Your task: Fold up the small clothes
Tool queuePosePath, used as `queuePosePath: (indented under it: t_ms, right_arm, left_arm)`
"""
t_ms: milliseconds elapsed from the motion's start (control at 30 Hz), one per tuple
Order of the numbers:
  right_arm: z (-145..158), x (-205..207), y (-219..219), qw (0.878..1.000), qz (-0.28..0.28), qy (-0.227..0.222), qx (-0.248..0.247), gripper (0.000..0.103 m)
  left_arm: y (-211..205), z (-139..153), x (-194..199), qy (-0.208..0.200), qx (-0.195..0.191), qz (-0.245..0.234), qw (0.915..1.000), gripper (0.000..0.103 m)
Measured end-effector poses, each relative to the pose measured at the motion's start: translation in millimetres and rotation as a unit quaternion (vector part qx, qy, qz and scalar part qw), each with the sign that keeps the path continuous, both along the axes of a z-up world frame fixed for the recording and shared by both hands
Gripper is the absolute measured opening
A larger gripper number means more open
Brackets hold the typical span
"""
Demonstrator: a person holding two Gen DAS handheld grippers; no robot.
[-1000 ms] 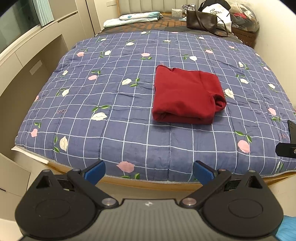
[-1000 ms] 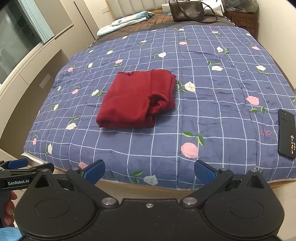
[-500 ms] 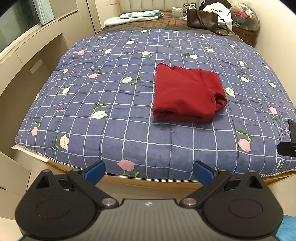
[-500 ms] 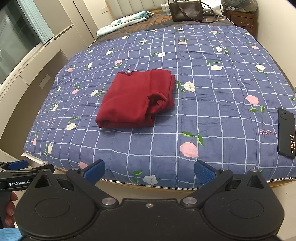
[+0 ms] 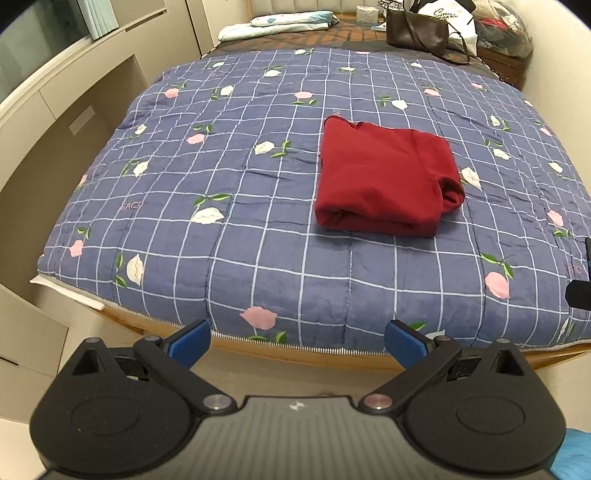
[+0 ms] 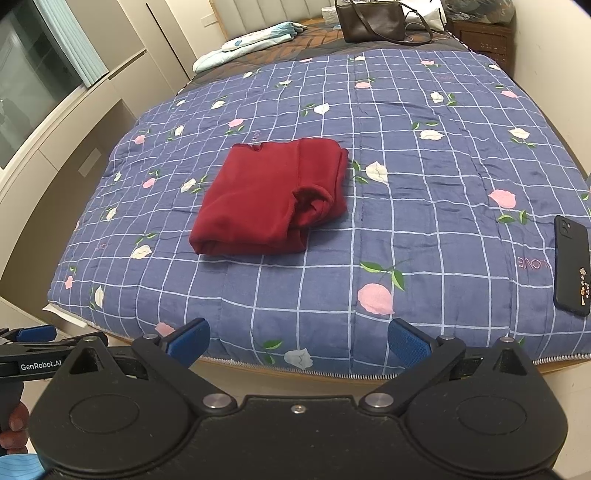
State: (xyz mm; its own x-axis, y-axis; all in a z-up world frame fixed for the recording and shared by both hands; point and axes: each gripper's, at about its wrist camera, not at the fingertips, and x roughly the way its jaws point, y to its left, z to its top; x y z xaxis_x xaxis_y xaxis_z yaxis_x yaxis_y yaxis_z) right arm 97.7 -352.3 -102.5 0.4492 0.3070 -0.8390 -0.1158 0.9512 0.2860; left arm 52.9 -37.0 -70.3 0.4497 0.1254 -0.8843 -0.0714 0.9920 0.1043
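Observation:
A dark red garment (image 5: 384, 181) lies folded into a thick rectangle on the blue checked quilt (image 5: 221, 177), with a rolled sleeve end bulging at its right side. The right wrist view shows the same red garment (image 6: 273, 199) left of centre. My left gripper (image 5: 297, 341) hangs open off the foot of the bed, well short of the garment, nothing between its blue pads. My right gripper (image 6: 297, 341) is open too, also back at the bed's near edge and holding nothing. The left gripper's blue fingers (image 6: 33, 334) show at the lower left of the right wrist view.
A black phone (image 6: 570, 269) lies on the quilt near the right edge. A brown handbag (image 5: 417, 31), bags and a folded pale blanket (image 5: 273, 24) sit at the head of the bed. Beige cabinets (image 5: 74, 110) run along the left side, a wall along the right.
Both grippers have drifted slightly, so the garment sits a little higher in the views. The garment itself has not moved and both grippers stay open.

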Motion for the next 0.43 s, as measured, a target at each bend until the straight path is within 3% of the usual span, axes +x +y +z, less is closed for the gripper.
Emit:
queuePosePath:
  t_ms: [433]
  right_arm:
    - [-2.4,2.1,-2.6,1.000,0.002,0.001,0.003,0.102]
  left_arm:
    - [-3.8,-0.5,0.9,0.003,-0.001,0.005,1.0000,0.103]
